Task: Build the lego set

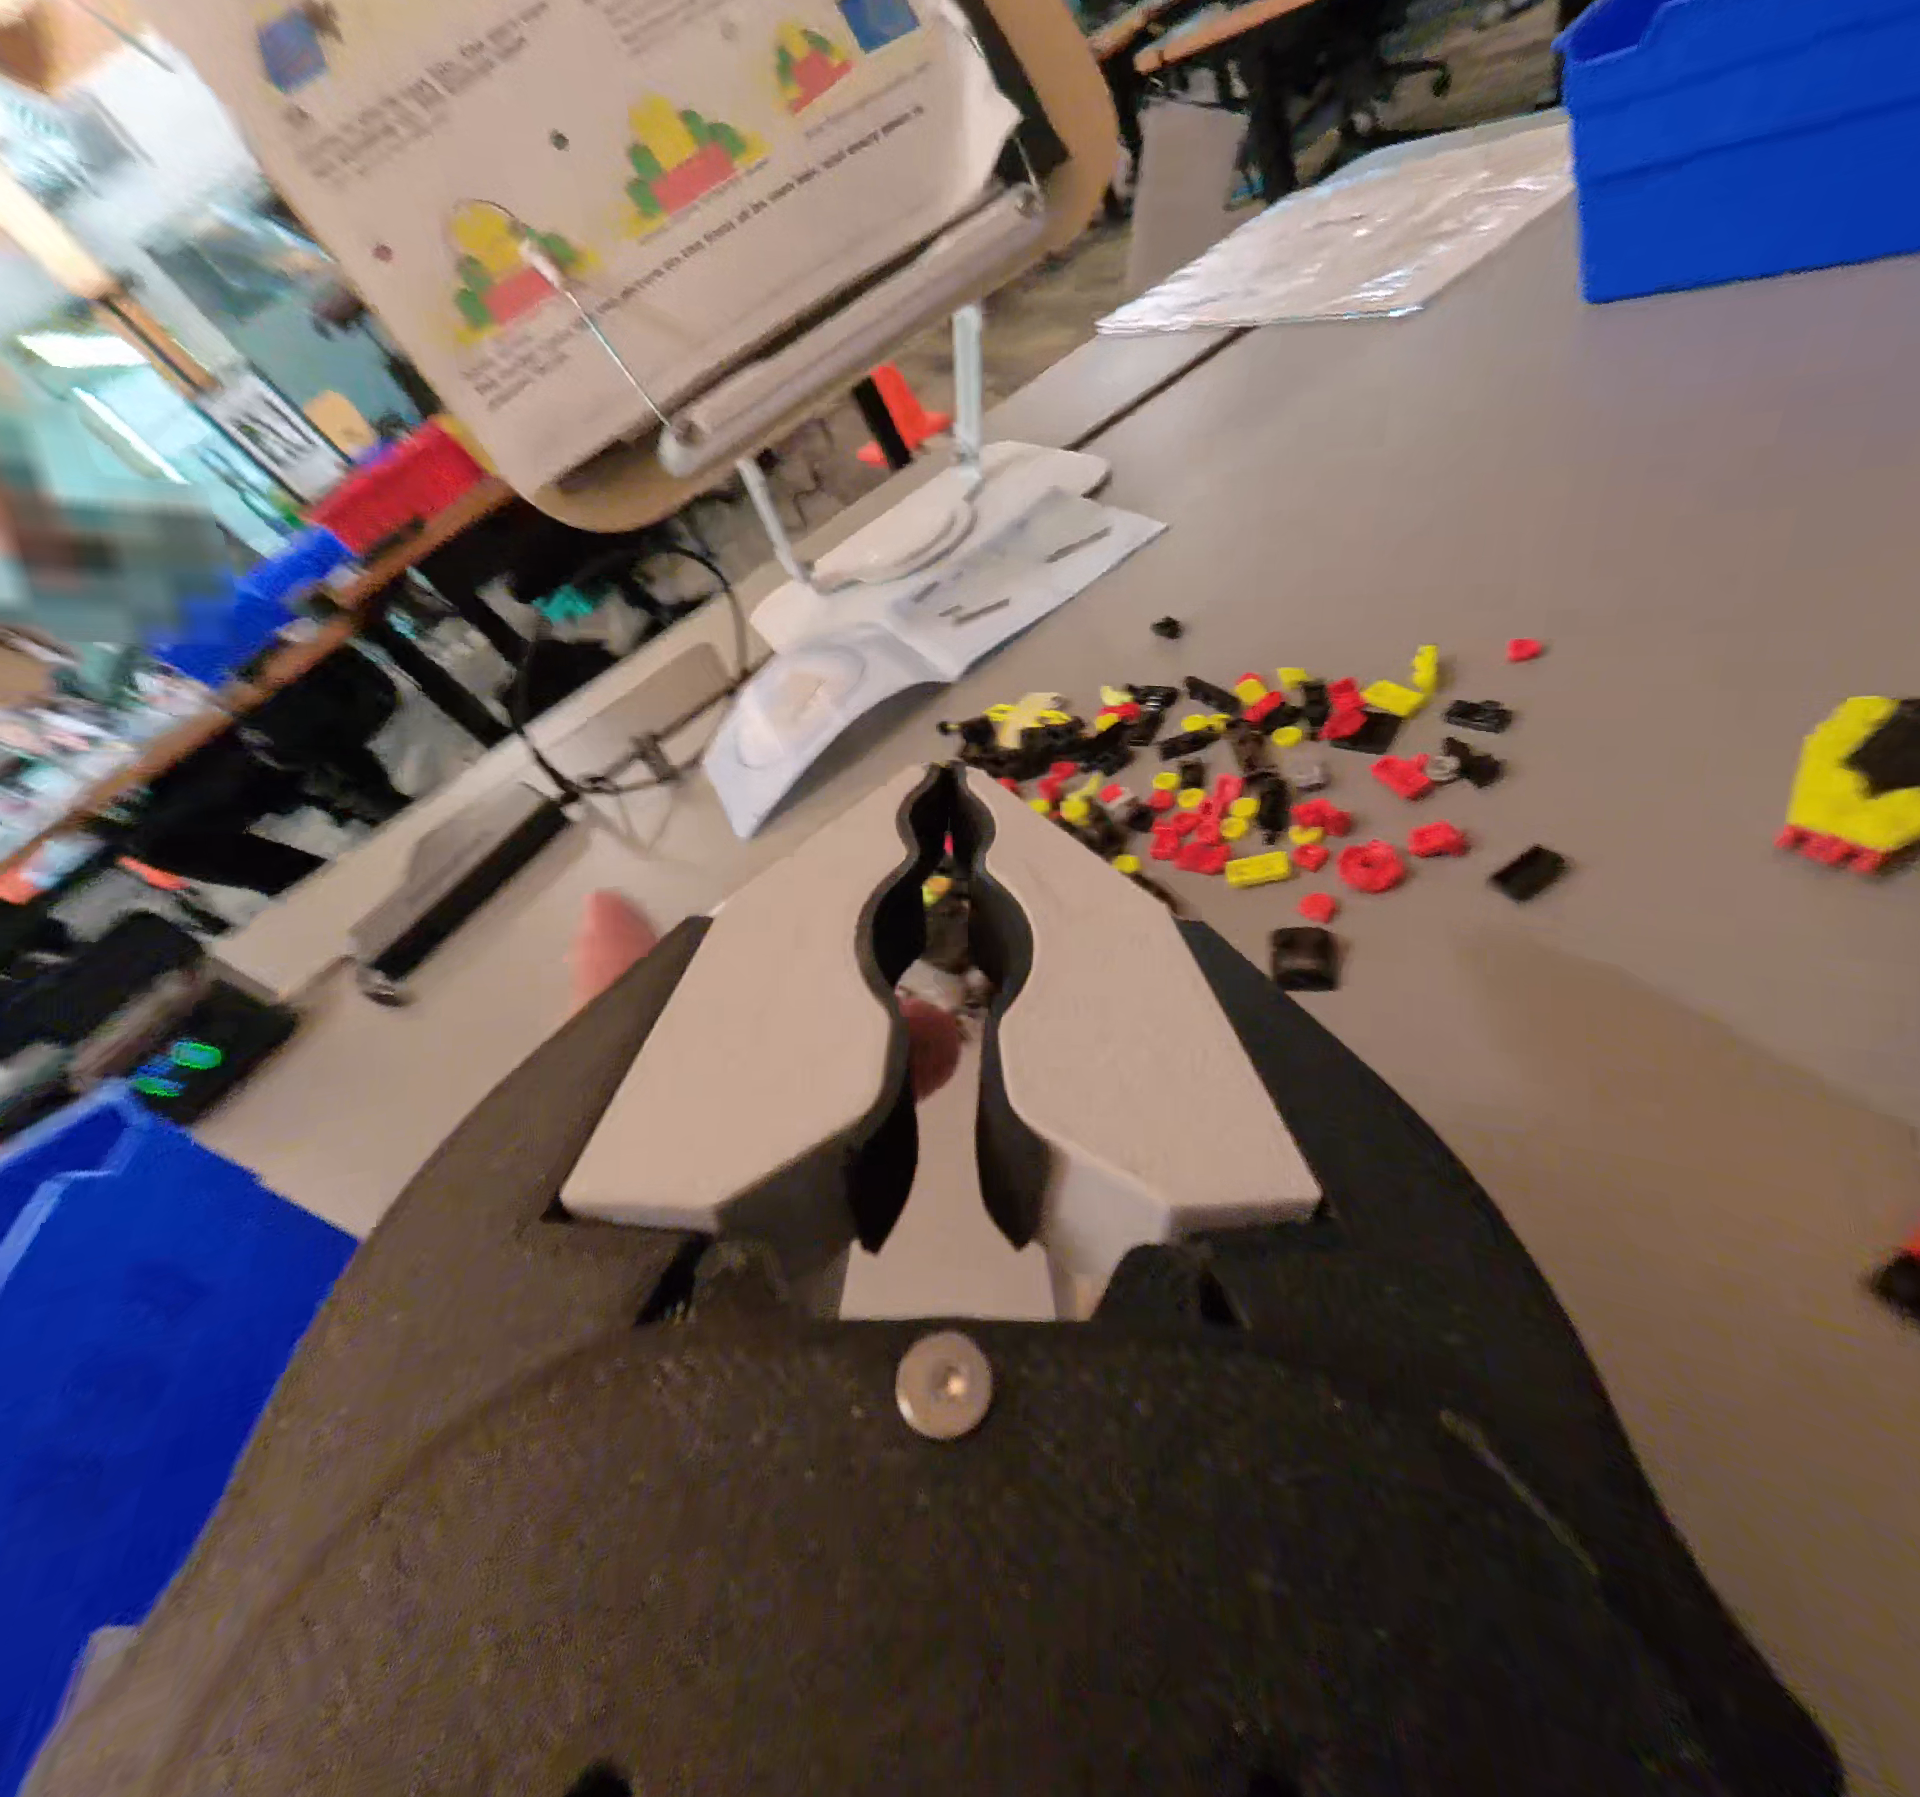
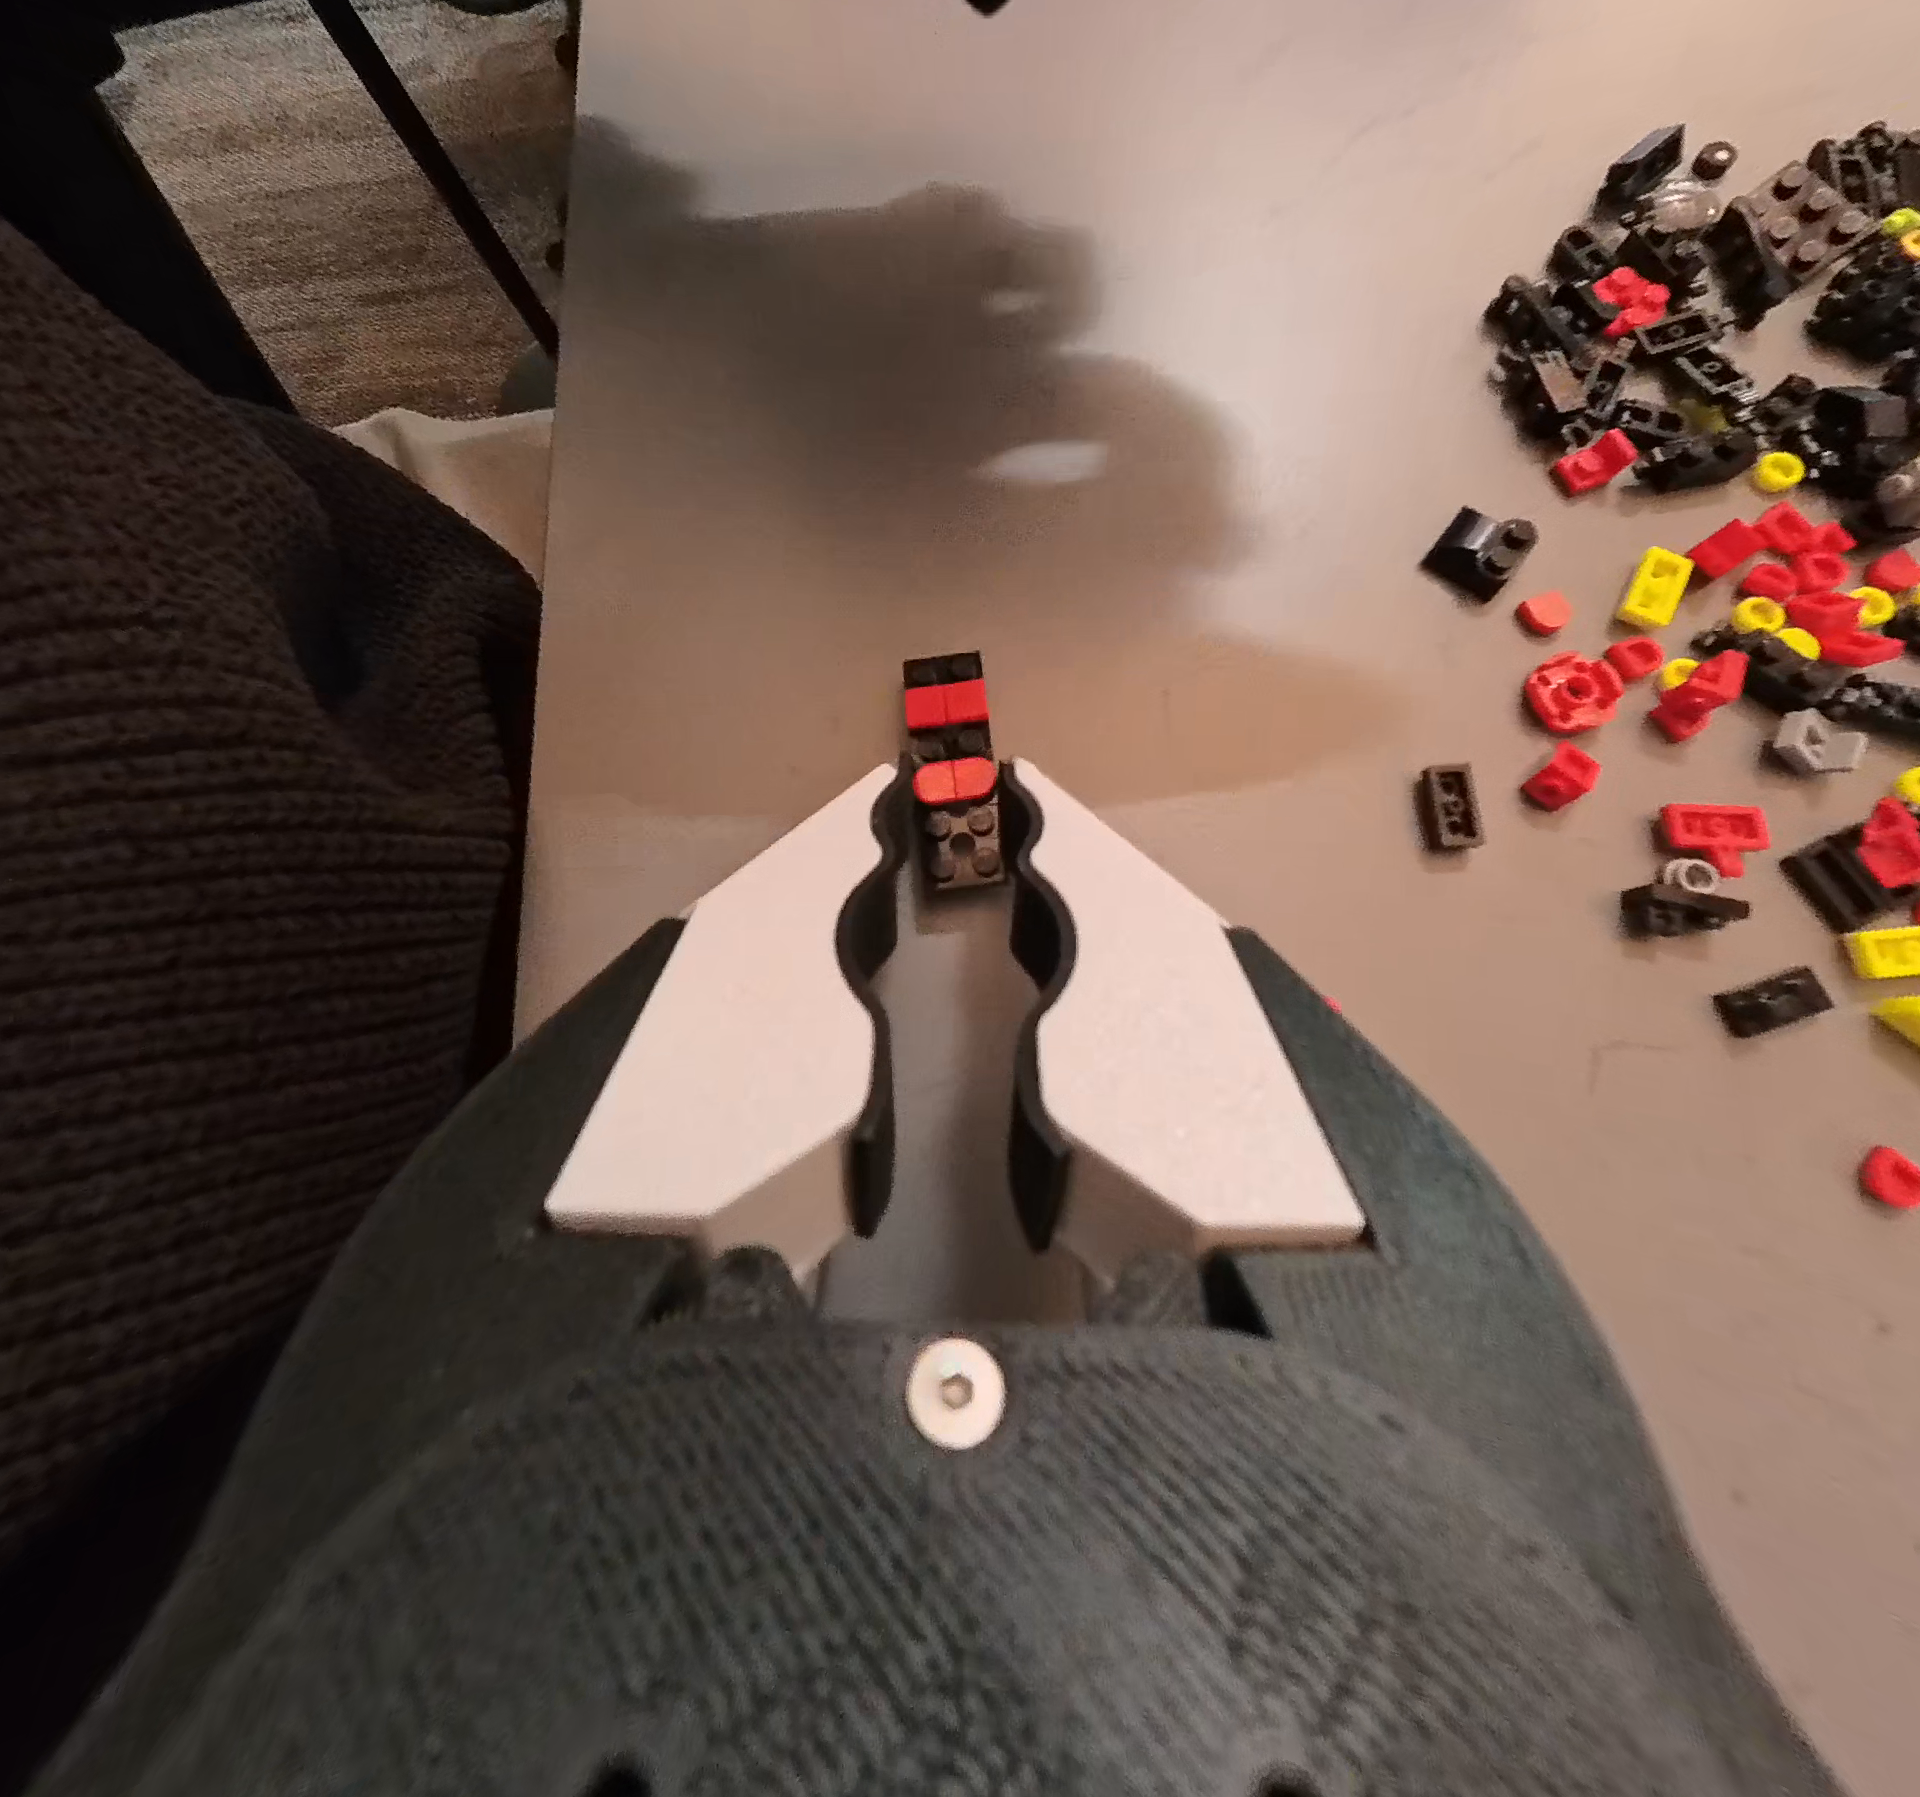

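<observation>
My right gripper (image 2: 951, 771) is shut on a small black and red lego assembly (image 2: 948, 708), a narrow stack that sticks out past the fingertips above the table. My left gripper (image 1: 951, 779) is shut with its tips together and nothing visible between them; it is raised and tilted above the table. A pile of loose black, red and yellow lego pieces (image 1: 1247, 791) lies ahead of it, and shows at the right of the right wrist view (image 2: 1766, 521). A partly built yellow, black and red model (image 1: 1860, 781) lies at the right.
An instruction sheet on a stand (image 1: 623, 137) rises behind the pile, with an open booklet (image 1: 935, 604) at its foot. Blue bins stand at the far right (image 1: 1745, 85) and near left (image 1: 125, 1332). The table's edge (image 2: 556, 500) and dark knitted cloth (image 2: 208, 812) are at the left. The tips of one gripper are about 20 cm away from the tips of the other.
</observation>
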Motion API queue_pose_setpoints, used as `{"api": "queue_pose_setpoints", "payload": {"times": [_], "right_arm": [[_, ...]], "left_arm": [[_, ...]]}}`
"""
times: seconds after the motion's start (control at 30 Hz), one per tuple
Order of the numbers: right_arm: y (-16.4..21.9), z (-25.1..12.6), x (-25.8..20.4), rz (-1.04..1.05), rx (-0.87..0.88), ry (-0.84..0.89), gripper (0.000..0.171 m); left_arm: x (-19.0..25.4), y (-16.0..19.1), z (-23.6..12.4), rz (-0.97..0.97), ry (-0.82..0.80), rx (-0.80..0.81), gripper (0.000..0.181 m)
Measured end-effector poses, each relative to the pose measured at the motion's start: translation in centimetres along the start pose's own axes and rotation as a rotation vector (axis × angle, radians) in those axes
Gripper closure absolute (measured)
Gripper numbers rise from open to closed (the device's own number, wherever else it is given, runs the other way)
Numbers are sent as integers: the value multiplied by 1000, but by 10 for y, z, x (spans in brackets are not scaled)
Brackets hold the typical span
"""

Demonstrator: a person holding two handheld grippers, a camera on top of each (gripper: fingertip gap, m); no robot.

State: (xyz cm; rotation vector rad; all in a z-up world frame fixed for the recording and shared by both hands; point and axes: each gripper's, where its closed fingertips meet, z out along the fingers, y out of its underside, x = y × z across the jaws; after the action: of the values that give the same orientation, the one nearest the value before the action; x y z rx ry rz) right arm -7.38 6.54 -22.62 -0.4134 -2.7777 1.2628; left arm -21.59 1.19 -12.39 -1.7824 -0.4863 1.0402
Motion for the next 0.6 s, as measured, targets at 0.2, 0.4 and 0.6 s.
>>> {"api": "queue_pose_setpoints", "payload": {"times": [0.2, 0.4, 0.6], "right_arm": [[0, -1, 0, -20, -4, 12, 157], [1, -4, 7, -16, -2, 39, 157], [2, -4, 14, -15, -1, 65, 157]], "left_arm": [[37, -15, -14, -34, 150, 87, 181], [71, -13, -23, -42, 360, 36, 181], [95, -5, -26, -297, 525, -146, 181]]}}
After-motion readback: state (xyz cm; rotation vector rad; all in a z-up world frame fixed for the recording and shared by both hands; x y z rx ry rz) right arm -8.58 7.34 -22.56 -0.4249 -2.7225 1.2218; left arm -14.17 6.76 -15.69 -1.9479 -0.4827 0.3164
